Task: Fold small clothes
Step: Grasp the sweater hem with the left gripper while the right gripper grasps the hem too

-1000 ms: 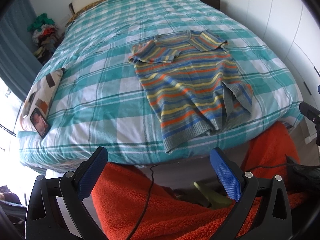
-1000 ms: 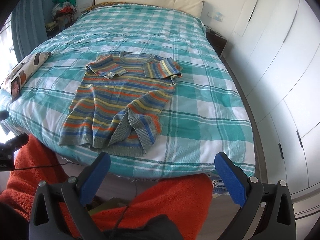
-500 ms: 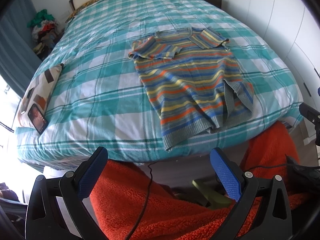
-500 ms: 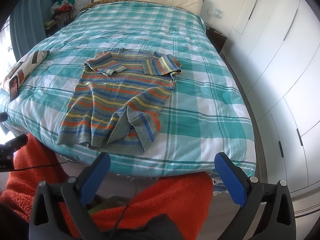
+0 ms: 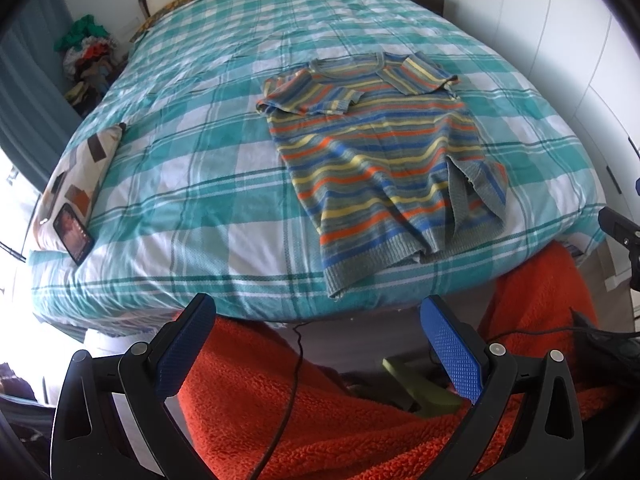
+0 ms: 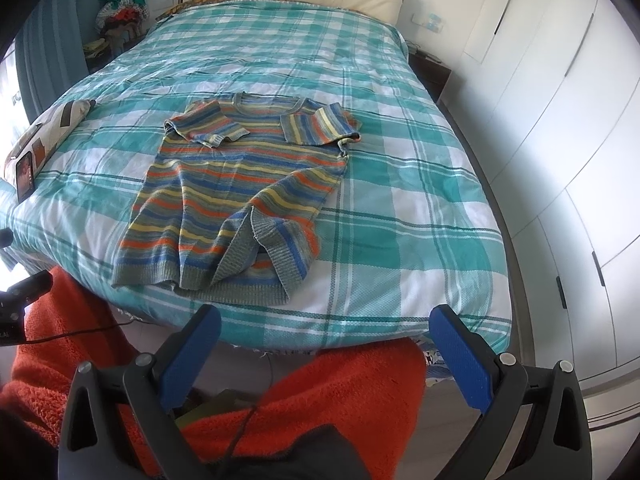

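A small striped knit sweater (image 5: 380,160) lies flat on the teal checked bed (image 5: 192,184), collar away from me, both short sleeves folded in over the chest, and its right bottom corner turned up. It also shows in the right wrist view (image 6: 236,192). My left gripper (image 5: 316,344) is open and empty, held off the foot of the bed, short of the sweater's hem. My right gripper (image 6: 324,344) is open and empty too, below the bed edge (image 6: 360,328), to the right of the hem.
A patterned cushion (image 5: 76,184) with a phone (image 5: 74,234) on it lies at the bed's left edge. White wardrobe doors (image 6: 560,120) run along the right. An orange fleece (image 5: 340,420) and a cable (image 5: 288,380) are under the grippers. A clothes pile (image 5: 88,60) sits far left.
Both grippers have moved slightly forward and up toward the bed, so the sweater sits a little lower and closer in both views. Both stay open; the sweater has not moved.
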